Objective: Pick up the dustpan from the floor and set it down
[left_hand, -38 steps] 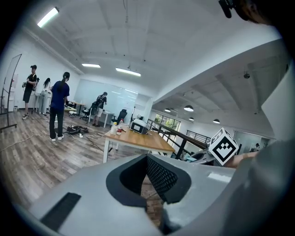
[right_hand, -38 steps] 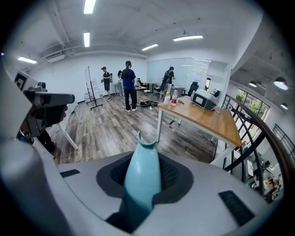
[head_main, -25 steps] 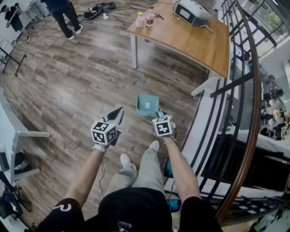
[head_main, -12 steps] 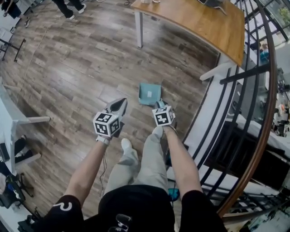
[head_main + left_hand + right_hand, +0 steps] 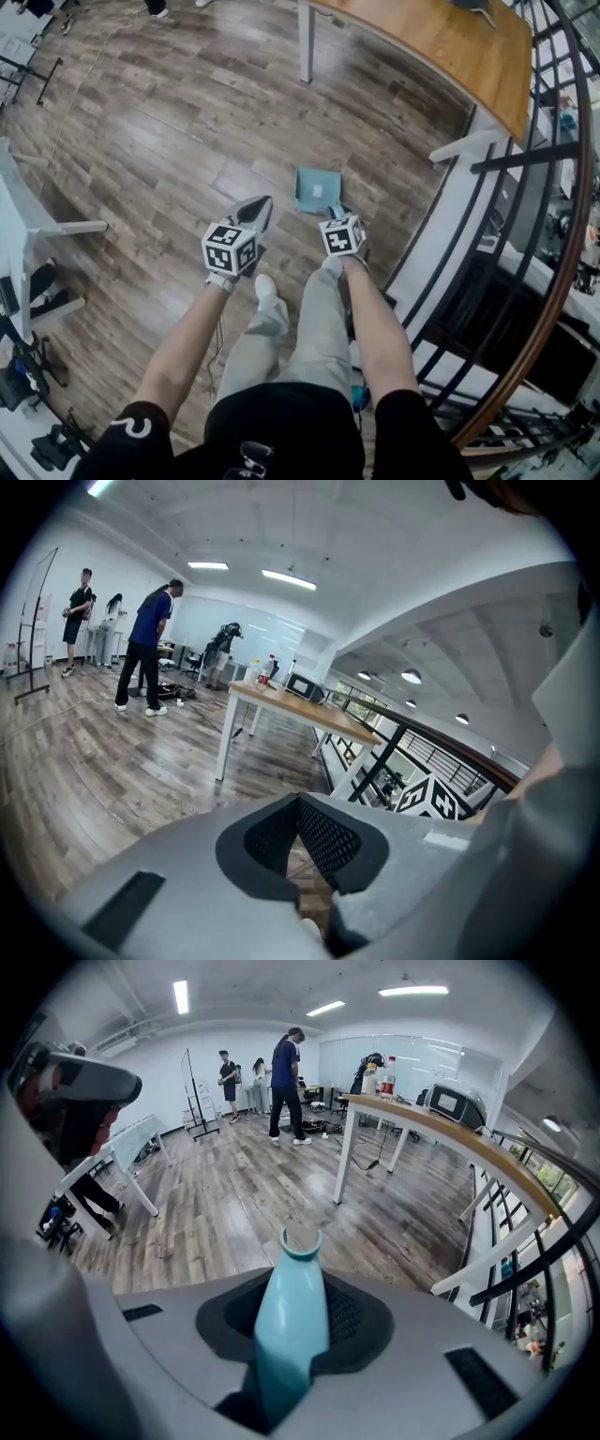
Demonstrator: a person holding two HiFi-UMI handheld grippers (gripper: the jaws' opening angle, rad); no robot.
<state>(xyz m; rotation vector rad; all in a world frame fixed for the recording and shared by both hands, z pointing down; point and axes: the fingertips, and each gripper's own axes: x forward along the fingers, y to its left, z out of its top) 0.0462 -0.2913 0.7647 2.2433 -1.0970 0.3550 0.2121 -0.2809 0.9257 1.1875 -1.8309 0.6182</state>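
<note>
In the head view the teal dustpan hangs low over the wood floor, just ahead of my right gripper. That gripper is shut on the pan's handle. The right gripper view shows the teal handle pinched between the pads, its ring end poking out ahead; the pan itself is hidden there. Whether the pan touches the floor I cannot tell. My left gripper hovers beside it to the left, with its jaws shut and nothing in them; in the left gripper view its pads meet at the tips of the left gripper.
A wooden table with a white leg stands ahead. A dark curved railing runs along the right. A white desk is at the left. The person's white shoe is under the grippers. People stand far off.
Both grippers have sunk toward the floor, and the dustpan has come down with the right one. The head view has tilted further down, so the table slid toward the top edge.
</note>
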